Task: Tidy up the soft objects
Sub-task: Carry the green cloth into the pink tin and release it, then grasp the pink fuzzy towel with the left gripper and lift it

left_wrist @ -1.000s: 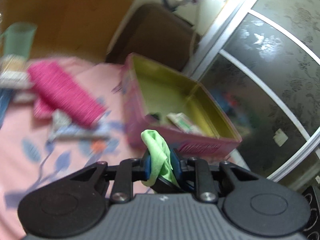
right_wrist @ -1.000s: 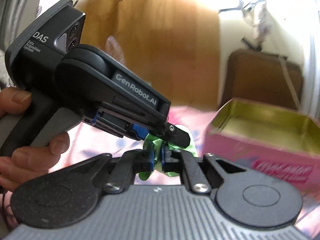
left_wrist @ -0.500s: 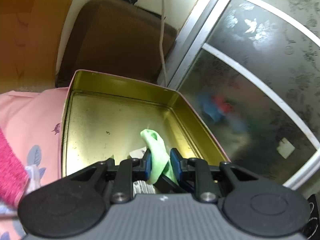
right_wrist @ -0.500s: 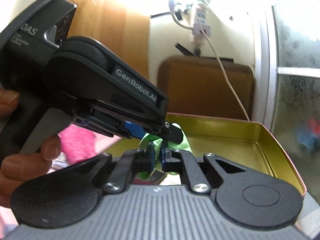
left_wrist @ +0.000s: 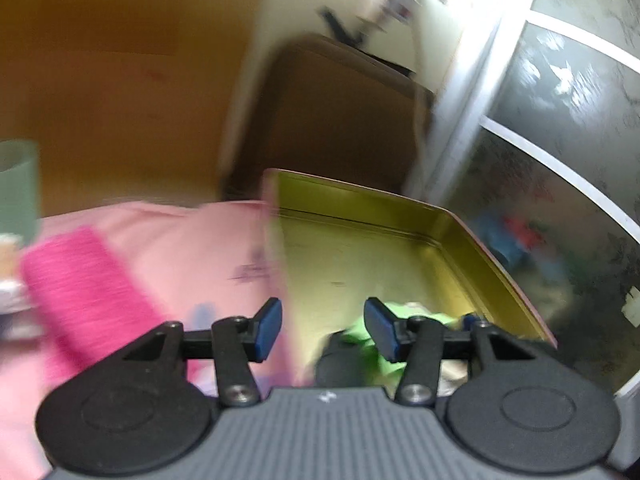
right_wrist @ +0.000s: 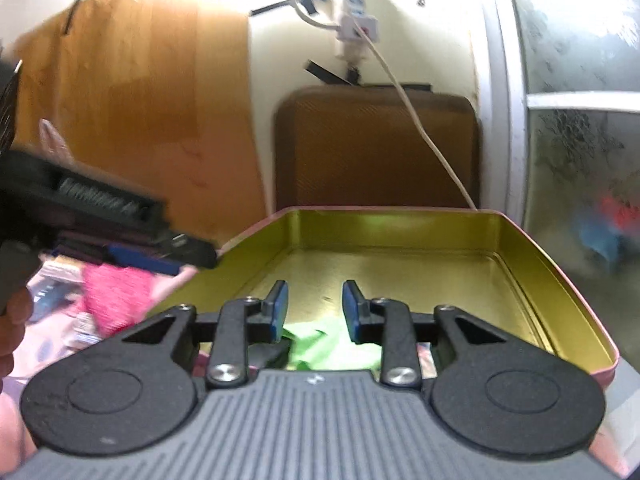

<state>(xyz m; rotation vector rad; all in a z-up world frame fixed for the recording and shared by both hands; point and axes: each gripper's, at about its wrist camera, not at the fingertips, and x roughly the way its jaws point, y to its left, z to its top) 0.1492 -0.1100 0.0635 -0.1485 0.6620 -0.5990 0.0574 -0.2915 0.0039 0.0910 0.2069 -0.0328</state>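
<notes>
- A rectangular pink tin with a shiny gold-yellow inside (right_wrist: 400,240) stands open on a pink bedsheet printed with blue leaves (left_wrist: 192,248); most of the tin's floor is bare metal.
- A crumpled bright green soft cloth (right_wrist: 320,344) lies in the tin's near end, low against the gripper bodies in both wrist views (left_wrist: 360,330).
- Beside the cloth, at the tin's near edge, are small paper-like items, too hidden to identify.
- The right gripper (right_wrist: 316,308) hangs over the tin's near end; its blue-padded jaws are opening, standing partly apart with the green cloth below and between them, the pads not pressing on it.
- The left gripper (left_wrist: 324,328) is at the tin's left wall; its jaws are also opening, moderately apart, gripping nothing. The cloth sits just behind its right-hand finger.
- A bright pink ribbed soft roll (left_wrist: 80,292) lies on the sheet left of the tin, outside it.
- A person's hand (right_wrist: 12,320) holds the left gripper's handle.
</notes>
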